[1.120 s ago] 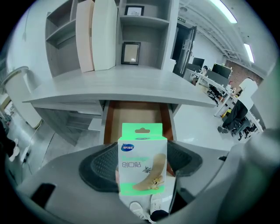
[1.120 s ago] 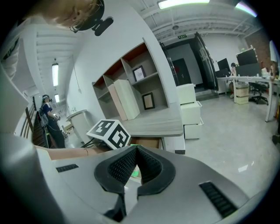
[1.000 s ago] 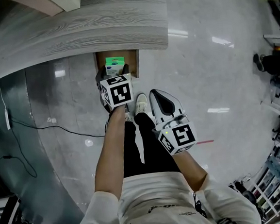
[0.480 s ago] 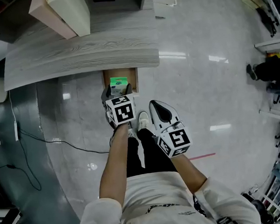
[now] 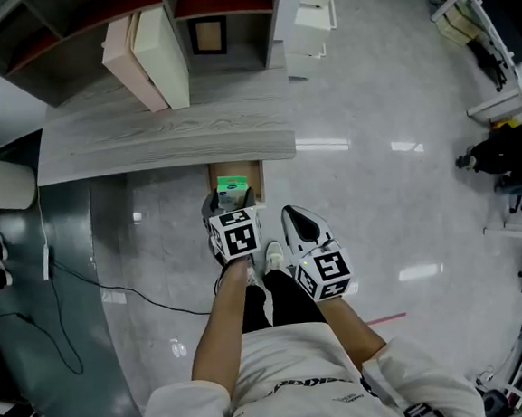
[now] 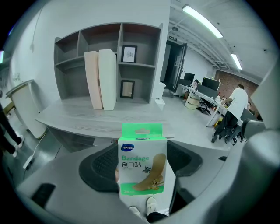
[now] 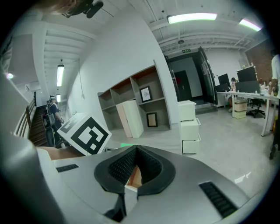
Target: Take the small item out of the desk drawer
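Note:
A small green and white bandage box (image 6: 142,168) stands upright between the dark pads (image 6: 103,168) of my left gripper (image 6: 142,164), which is shut on it. In the head view that left gripper (image 5: 232,203) holds the bandage box (image 5: 233,186) at the front of the open wooden drawer (image 5: 254,173), under the grey desk (image 5: 164,134). My right gripper (image 5: 300,220) hangs beside it on the right, near the person's legs. In the right gripper view its fingertips meet and the right gripper (image 7: 133,151) holds nothing.
A grey shelf unit (image 5: 71,11) rises behind the desk, with two tall pale binders (image 5: 147,45) and a framed picture (image 5: 209,35). White drawer boxes (image 5: 312,17) stand to its right. A black cable (image 5: 114,288) runs over the floor on the left. Office desks and people are far right.
The head view has drawn back and up, so the desk and drawer look smaller and the shelf has come into sight. The left gripper still holds the box; the right stays shut.

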`<state>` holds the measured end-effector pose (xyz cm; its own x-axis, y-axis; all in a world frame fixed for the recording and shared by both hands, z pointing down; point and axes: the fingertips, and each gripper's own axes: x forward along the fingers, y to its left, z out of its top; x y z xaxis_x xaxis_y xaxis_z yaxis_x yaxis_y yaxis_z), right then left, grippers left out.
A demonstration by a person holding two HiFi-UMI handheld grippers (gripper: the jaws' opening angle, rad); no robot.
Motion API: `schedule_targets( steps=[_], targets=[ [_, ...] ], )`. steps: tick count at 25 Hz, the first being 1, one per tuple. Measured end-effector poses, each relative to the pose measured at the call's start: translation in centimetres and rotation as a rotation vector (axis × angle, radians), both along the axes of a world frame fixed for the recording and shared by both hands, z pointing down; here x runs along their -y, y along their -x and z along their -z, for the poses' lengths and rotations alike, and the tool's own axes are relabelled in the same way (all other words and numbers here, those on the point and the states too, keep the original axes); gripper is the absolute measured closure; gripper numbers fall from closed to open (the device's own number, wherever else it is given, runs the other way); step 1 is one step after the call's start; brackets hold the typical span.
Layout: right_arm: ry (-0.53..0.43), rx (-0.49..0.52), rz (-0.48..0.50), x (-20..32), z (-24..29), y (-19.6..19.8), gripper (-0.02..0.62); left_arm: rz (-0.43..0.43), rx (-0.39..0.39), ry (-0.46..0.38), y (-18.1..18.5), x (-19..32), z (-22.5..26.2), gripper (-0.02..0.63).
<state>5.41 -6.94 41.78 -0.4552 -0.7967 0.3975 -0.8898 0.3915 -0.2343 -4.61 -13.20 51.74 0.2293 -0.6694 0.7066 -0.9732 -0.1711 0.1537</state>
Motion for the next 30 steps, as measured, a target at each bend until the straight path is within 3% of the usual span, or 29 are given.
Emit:
schedule_targets(
  steps=[30],
  targets=[
    [-0.176,-0.019,-0.001,-0.6,14.9,1.5,0.565,-0.015,-0.031,-0.278,2.2,-3.9,18.0,0.250]
  ],
)
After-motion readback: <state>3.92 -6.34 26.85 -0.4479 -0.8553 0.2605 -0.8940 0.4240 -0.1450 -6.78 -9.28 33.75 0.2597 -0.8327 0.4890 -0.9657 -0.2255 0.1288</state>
